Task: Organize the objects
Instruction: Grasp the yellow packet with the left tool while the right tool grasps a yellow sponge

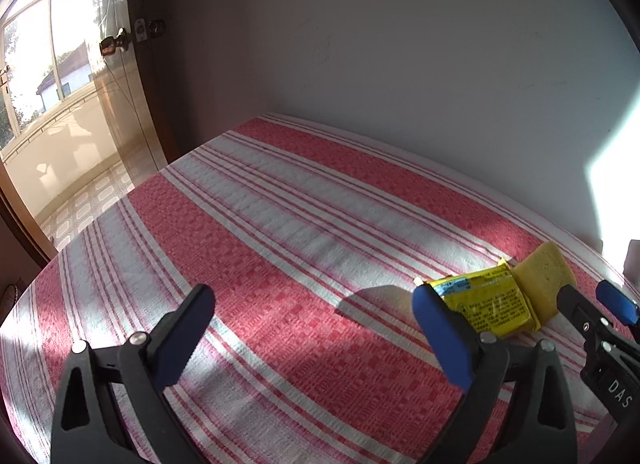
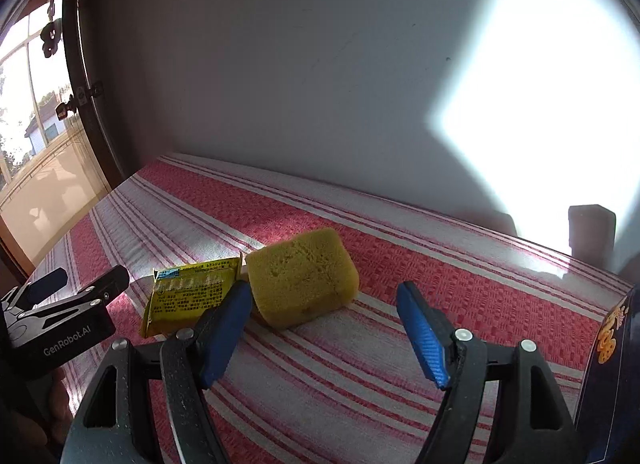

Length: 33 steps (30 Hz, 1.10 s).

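Observation:
A yellow sponge block (image 2: 304,276) lies on the red-and-white striped cloth (image 2: 400,344), touching a flat yellow printed packet (image 2: 192,296) on its left. My right gripper (image 2: 324,292) stands open just short of the sponge, and its left fingertip overlaps the sponge's near corner in the picture. Nothing sits between its pads. In the left wrist view the packet (image 1: 488,300) and sponge (image 1: 548,276) lie to the right, past my open, empty left gripper (image 1: 312,300). The right gripper (image 1: 584,290) shows at that view's right edge, and the left gripper (image 2: 86,278) at the right wrist view's left edge.
A dark box with an orange pattern (image 2: 612,364) stands at the near right. A small dark object (image 2: 592,232) sits against the white wall at the back right. An open door (image 1: 120,63) to a sunlit balcony is beyond the table's left side.

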Each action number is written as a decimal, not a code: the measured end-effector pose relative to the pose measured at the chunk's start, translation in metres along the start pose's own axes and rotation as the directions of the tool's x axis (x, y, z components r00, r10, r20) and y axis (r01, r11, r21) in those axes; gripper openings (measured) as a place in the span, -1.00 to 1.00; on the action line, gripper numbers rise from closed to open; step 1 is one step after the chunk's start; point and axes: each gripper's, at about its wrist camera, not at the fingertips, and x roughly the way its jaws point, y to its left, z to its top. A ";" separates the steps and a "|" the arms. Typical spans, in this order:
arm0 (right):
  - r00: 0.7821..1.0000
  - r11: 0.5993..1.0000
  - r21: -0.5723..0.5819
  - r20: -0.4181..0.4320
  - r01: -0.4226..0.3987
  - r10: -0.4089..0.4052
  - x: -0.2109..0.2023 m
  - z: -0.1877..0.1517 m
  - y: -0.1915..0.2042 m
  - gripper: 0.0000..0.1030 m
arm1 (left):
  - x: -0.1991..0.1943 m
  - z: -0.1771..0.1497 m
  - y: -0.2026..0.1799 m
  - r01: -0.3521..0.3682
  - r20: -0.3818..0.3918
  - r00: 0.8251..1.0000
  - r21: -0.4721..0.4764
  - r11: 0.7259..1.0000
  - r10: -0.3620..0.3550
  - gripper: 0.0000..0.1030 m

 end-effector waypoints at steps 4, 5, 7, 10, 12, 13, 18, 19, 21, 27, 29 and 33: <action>0.995 0.999 -0.048 -0.100 -0.020 0.015 0.030 0.009 0.007 0.49 | 0.001 0.001 0.000 0.004 -0.004 1.000 0.005 1.000 -0.004 0.94; 0.993 0.999 -0.051 -0.118 -0.012 0.006 0.035 0.011 0.007 0.49 | 0.001 0.001 -0.001 0.006 -0.004 1.000 0.007 1.000 -0.006 0.94; 0.988 0.998 -0.064 -0.153 -0.011 0.001 0.045 0.013 0.010 0.49 | 0.002 0.002 -0.002 0.010 -0.005 1.000 0.015 1.000 -0.010 0.94; 0.986 0.997 -0.073 -0.168 0.004 -0.016 0.052 0.017 0.010 0.48 | 0.002 0.003 -0.002 0.025 -0.002 1.000 0.029 0.999 -0.025 0.94; 0.986 0.997 -0.079 -0.163 0.006 -0.019 0.050 0.017 0.010 0.32 | 0.000 0.003 -0.004 0.041 0.002 0.999 0.035 0.999 -0.041 0.94; 0.987 0.997 -0.080 -0.159 0.005 -0.018 0.048 0.016 0.010 0.31 | 0.000 0.003 -0.004 0.048 0.004 0.999 0.038 0.998 -0.048 0.94; 0.993 0.999 -0.035 -0.116 0.024 -0.028 0.027 0.010 -0.001 0.29 | -0.005 0.002 -0.008 0.078 0.021 0.997 0.043 0.996 -0.079 0.96; 0.994 0.999 -0.024 -0.102 0.033 -0.035 0.019 0.007 -0.004 0.29 | -0.006 0.002 -0.009 0.084 0.024 0.996 0.044 0.996 -0.085 0.98; 0.997 0.999 -0.002 -0.069 0.044 -0.044 0.002 0.000 -0.010 0.29 | -0.006 0.001 -0.016 0.096 0.024 0.995 0.047 0.994 -0.098 0.98; 0.996 0.995 0.057 0.024 0.082 -0.083 -0.046 -0.023 -0.024 0.29 | 0.003 0.003 -0.057 0.101 -0.020 0.995 0.098 0.990 -0.100 0.98; 0.995 0.994 0.060 0.038 0.092 -0.094 -0.056 -0.030 -0.025 0.29 | 0.009 0.005 -0.073 0.088 -0.049 0.995 0.117 0.989 -0.083 0.98; 0.995 0.991 0.100 0.053 0.084 -0.089 -0.070 -0.039 -0.037 0.30 | 0.022 0.006 -0.098 0.059 -0.099 0.994 0.134 0.989 -0.046 0.98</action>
